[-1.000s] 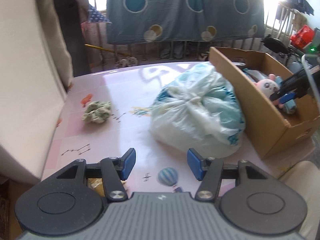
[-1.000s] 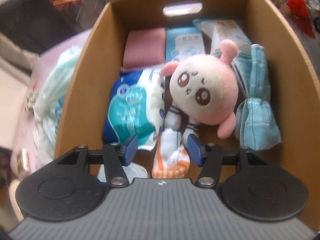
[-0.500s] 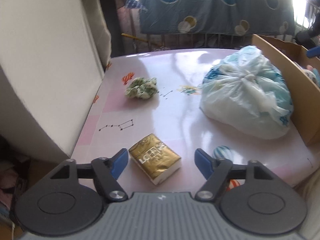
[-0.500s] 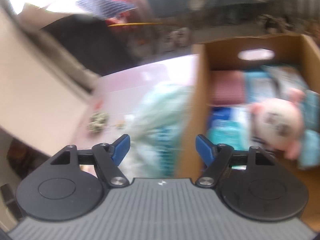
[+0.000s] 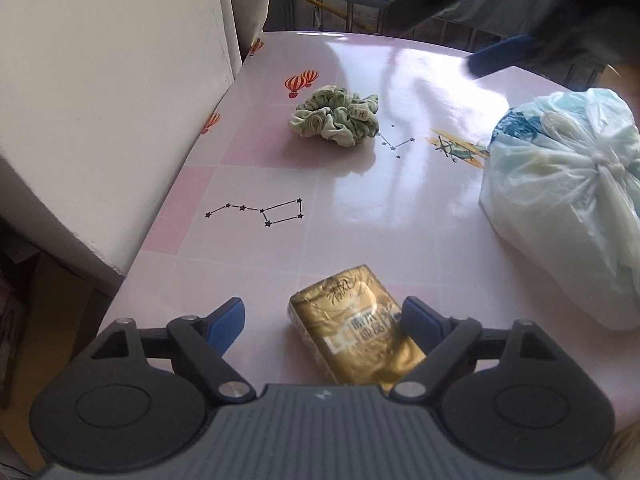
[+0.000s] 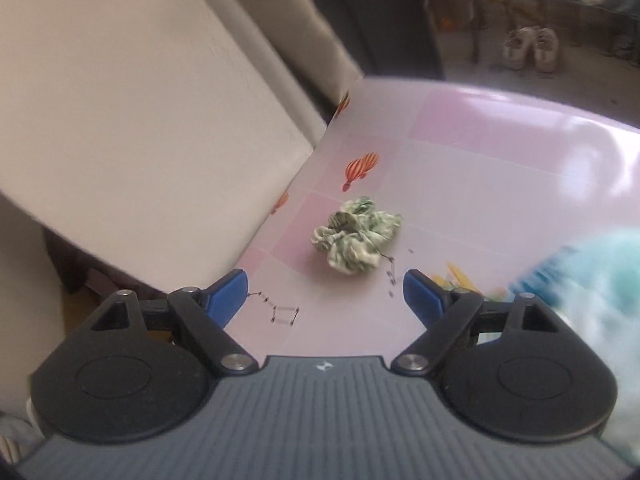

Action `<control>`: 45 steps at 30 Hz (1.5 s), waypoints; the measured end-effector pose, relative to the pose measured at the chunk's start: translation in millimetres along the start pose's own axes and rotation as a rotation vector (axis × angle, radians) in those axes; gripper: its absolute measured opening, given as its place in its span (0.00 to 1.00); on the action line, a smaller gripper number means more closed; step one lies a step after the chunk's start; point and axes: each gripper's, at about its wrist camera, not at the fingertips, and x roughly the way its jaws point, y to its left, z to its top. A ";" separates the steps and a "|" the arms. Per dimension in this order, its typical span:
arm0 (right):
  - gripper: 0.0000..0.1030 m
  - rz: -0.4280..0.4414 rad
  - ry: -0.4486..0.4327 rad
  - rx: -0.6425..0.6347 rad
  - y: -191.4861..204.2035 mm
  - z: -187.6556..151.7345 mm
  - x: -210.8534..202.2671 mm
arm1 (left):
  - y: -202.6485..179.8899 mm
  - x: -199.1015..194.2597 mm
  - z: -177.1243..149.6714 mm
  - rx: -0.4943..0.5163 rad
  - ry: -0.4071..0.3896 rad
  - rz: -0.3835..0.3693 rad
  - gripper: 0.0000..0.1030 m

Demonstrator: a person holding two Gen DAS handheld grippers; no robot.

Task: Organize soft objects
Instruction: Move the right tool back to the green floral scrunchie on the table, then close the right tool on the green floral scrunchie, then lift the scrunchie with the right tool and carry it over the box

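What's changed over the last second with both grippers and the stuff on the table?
The right gripper swung left, out of the cardboard box, and now faces the green scrunchie. The left gripper drew back and left until the gold tissue pack sits between its fingers. Both remain open and empty. Scrunchie, pack and tied plastic bag haven't visibly moved.

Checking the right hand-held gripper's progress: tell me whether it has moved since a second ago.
Yes. The right hand-held gripper swung left, from the cardboard box toward the green scrunchie.
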 end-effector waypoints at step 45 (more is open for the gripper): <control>0.23 0.074 -0.040 0.160 -34.6 -8.2 28.2 | -6.0 -5.1 -7.4 0.010 -0.049 -0.085 0.64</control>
